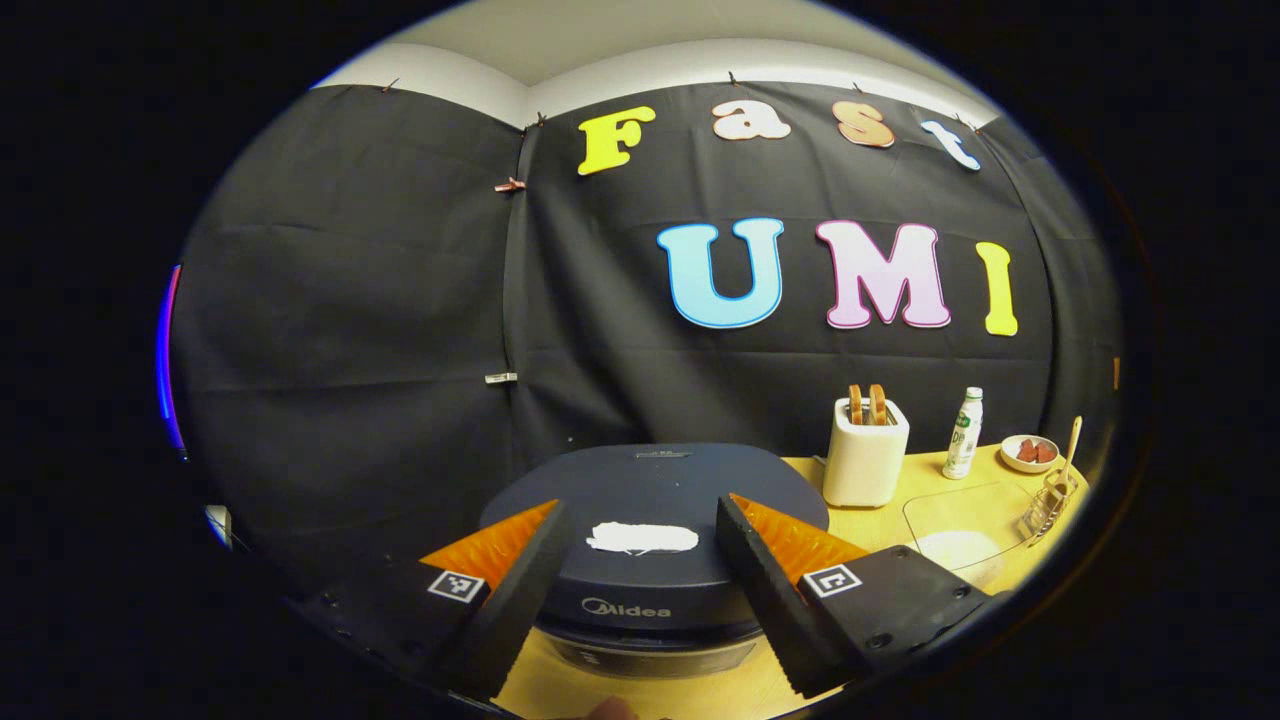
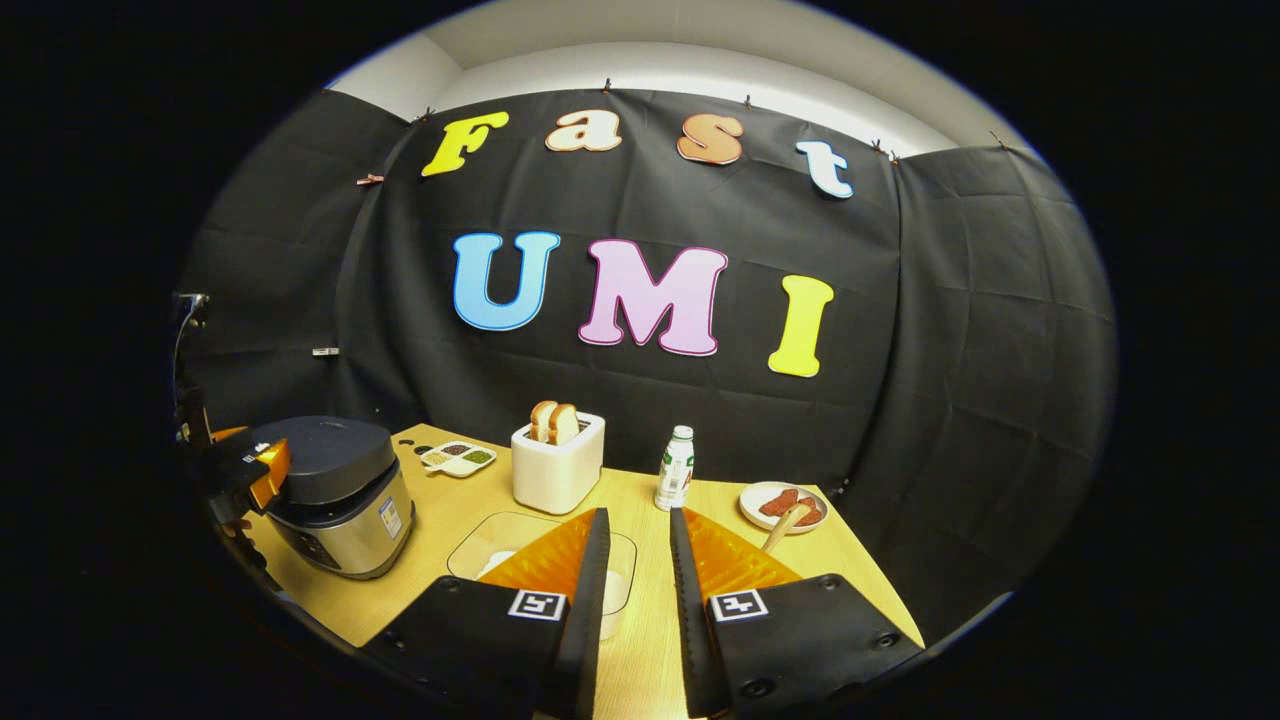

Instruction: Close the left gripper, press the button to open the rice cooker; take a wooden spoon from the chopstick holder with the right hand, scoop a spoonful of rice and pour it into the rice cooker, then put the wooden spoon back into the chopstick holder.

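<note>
Left gripper (image 1: 640, 545) hovering spread wide over dark domed rice cooker (image 1: 655, 545), lid down — needing to clench before pressing button. Right gripper (image 2: 638, 570) hanging narrowly parted, grasping nothing. Pale wooden spoon (image 1: 1073, 440) standing in wire chopstick holder (image 1: 1048, 505) — light, stiff; pinching upper handle seems best.

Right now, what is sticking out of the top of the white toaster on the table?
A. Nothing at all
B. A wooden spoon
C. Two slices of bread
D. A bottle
C. Two slices of bread stand upright in the slots of the toaster; the bottle stands on the table to one side of it.
</note>
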